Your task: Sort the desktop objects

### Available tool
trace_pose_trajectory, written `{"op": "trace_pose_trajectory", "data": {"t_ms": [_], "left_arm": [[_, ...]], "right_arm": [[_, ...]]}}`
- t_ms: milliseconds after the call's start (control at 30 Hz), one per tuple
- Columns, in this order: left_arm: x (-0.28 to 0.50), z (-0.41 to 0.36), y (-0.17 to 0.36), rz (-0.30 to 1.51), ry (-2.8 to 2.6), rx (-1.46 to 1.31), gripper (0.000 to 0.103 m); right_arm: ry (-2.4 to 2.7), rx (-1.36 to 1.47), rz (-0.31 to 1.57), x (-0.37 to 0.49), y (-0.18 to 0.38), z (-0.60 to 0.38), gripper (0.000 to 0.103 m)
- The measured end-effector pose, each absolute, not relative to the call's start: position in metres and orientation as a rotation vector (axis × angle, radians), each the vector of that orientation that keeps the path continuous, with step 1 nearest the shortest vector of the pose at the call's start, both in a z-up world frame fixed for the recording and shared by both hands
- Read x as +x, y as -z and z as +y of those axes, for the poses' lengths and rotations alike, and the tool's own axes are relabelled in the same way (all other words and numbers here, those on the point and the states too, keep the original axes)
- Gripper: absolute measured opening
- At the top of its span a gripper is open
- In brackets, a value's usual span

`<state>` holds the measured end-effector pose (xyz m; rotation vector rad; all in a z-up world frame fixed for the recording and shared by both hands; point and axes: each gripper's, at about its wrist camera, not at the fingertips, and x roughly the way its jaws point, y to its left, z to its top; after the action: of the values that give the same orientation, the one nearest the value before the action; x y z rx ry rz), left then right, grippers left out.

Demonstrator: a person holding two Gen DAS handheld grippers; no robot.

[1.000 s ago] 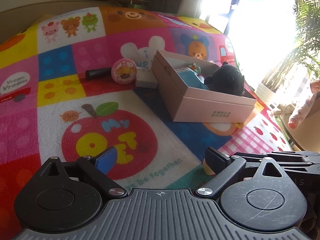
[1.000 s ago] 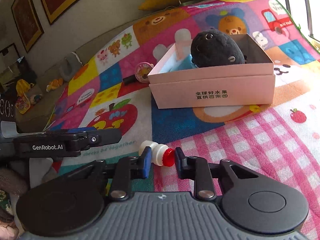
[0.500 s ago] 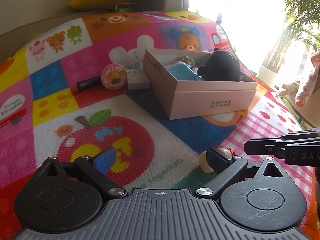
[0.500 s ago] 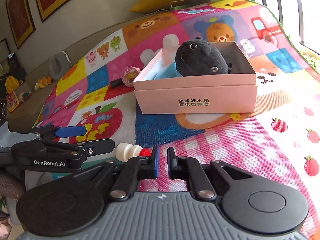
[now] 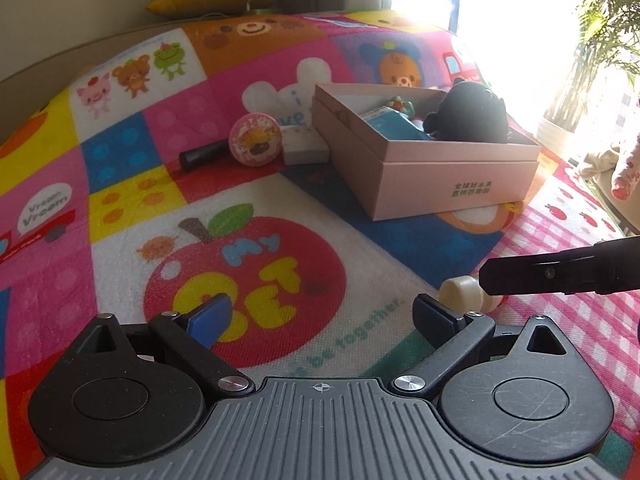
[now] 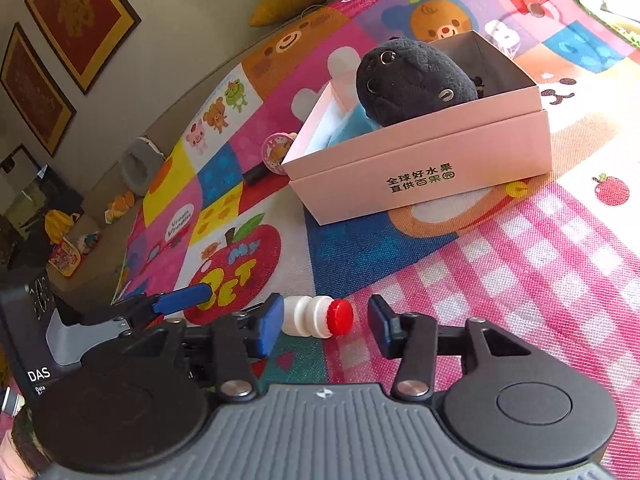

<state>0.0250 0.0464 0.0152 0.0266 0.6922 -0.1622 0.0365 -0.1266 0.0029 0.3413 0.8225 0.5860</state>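
Right wrist alone: bottle's red cap (image 6: 340, 316)

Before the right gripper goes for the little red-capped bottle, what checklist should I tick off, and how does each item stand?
1. Right gripper open: ok; its jaws have just been opening and stand apart.
2. Small bottle between the jaws: ok; it lies on its side on the mat, red cap toward the right finger.
3. Pads pressing on the bottle: not ok; a gap shows at the cap end, and contact at the other end cannot be told.
4. Left gripper out of the way: ok; open, empty, beside the bottle.
5. Pink box has room: cannot tell; the black plush and blue item fill much of it.
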Motion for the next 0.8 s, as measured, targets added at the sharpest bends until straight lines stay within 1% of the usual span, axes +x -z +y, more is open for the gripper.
{"op": "trace_pose_trajectory", "data": {"t_ms": [67, 167, 200, 233, 367, 500, 567, 667, 733, 800], "left_arm": [[0.023, 0.056, -0.015, 0.698, 0.131, 0.018, 0.1], [0.023, 0.071, -0.013, 0.705, 0.089, -0.027, 0.101], [0.023, 0.075, -0.013, 0.705, 0.083, -0.044, 0.101], [0.023, 0.077, -0.013, 0.703, 0.083, -0.055, 0.101], [0.021, 0.075, -0.013, 0.694, 0.093, -0.052, 0.102], [0.02, 0.075, -0.014, 0.687, 0.099, -0.064, 0.102], [0.019, 0.075, -0.014, 0.684, 0.099, -0.069, 0.102], [0.019, 0.075, -0.014, 0.681, 0.103, -0.074, 0.102], [0.019, 0.075, -0.014, 0.68, 0.105, -0.079, 0.103], [0.018, 0.077, -0.014, 0.68, 0.108, -0.089, 0.103]], "right_arm": [[-0.59, 0.326, 0.817, 0.035, -0.004, -0.117, 0.054], [-0.584, 0.261, 0.814, 0.031, -0.003, -0.1, 0.054], [-0.57, 0.23, 0.808, 0.03, -0.003, -0.095, 0.052], [-0.548, 0.186, 0.799, 0.028, -0.003, -0.091, 0.047], [-0.515, -0.009, 0.725, 0.018, -0.014, -0.084, 0.046], [-0.455, -0.422, 0.592, 0.001, -0.021, -0.077, 0.046], [-0.427, -0.714, 0.513, -0.008, -0.013, -0.072, 0.046], [-0.418, -1.076, 0.398, -0.022, 0.008, -0.067, 0.046], [-0.432, -1.21, 0.373, -0.025, 0.019, -0.063, 0.046], [-0.45, -1.248, 0.391, -0.023, 0.024, -0.058, 0.046]]}}
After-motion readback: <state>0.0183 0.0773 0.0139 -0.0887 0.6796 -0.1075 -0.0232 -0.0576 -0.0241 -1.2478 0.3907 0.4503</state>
